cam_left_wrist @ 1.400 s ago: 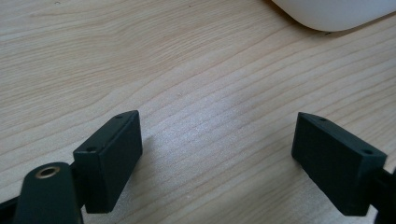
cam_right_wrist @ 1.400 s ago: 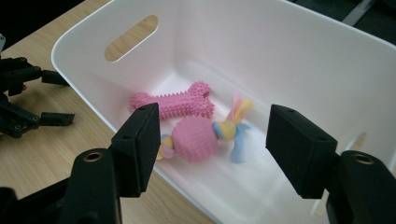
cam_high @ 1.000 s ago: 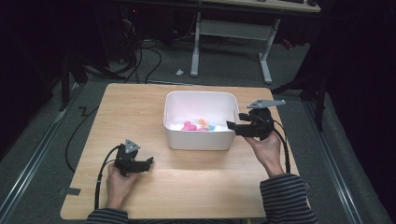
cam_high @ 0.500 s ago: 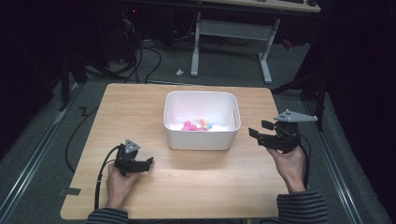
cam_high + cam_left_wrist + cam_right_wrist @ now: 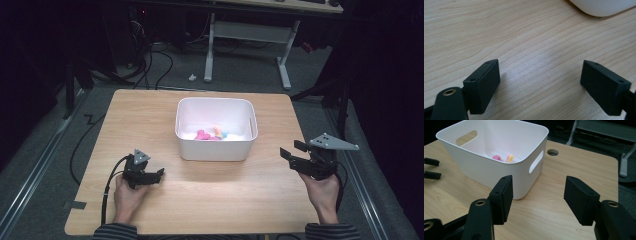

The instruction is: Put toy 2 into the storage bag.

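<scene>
White rectangular plastic bin (image 5: 216, 141) with slot handles, ahead of and between both grippers, holding small pink (image 5: 202, 134) and yellow (image 5: 218, 131) items. Left gripper (image 5: 159, 173): jaws apart, empty, low over the wooden table (image 5: 150, 115). Right gripper (image 5: 289, 154): jaws apart, empty.

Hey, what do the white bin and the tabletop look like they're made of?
The white bin looks like moulded plastic: smooth, slightly glossy walls, rounded corners and cut-out handle slots. The tabletop looks like light wood or a wood-look laminate: matt, with long grain lines; the pictures can't settle which.
</scene>
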`<action>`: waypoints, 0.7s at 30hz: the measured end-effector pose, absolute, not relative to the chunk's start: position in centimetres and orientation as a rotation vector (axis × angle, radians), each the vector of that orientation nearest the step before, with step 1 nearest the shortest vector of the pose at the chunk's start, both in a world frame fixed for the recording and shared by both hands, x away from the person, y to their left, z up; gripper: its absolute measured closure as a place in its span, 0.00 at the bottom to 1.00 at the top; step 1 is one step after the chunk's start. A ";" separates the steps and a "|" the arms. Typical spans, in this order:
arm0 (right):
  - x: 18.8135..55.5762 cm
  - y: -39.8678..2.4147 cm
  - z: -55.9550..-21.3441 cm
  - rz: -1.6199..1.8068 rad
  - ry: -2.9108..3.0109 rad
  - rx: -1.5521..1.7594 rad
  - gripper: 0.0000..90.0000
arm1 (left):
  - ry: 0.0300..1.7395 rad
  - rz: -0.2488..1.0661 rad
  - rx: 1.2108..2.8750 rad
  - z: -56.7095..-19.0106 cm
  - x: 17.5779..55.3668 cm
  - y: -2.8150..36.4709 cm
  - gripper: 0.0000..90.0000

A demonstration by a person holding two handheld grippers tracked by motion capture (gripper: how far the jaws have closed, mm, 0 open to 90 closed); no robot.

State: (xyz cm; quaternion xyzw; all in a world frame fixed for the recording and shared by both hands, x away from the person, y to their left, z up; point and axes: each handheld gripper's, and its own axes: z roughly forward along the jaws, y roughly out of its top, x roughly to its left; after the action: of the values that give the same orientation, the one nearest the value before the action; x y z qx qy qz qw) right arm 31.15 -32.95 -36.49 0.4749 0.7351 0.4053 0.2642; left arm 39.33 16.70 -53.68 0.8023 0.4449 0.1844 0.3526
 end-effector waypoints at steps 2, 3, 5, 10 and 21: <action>30.8 -33.2 -36.7 1.101 1.973 1.291 0.46 | 1.150 0.477 2.076 -53.7 39.3 16.7 0.18; 30.7 -33.4 -37.0 1.100 1.973 1.296 0.46 | 1.150 0.477 2.075 -53.7 39.3 16.7 0.18; 30.5 -33.6 -37.5 1.101 1.971 1.307 0.46 | 1.151 0.477 2.075 -53.7 39.3 16.7 0.18; 30.0 -34.2 -38.6 1.115 1.953 1.336 0.46 | 1.150 0.477 2.076 -53.7 39.3 16.7 0.18; 29.0 -35.2 -41.2 1.151 1.908 1.356 0.45 | 1.150 0.477 2.075 -53.7 39.3 16.7 0.18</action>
State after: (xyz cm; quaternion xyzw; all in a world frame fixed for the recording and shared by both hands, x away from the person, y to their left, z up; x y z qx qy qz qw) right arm 28.95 -35.20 -41.18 0.5016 0.7055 0.4257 0.2634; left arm 39.33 16.70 -53.69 0.8024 0.4444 0.1843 0.3530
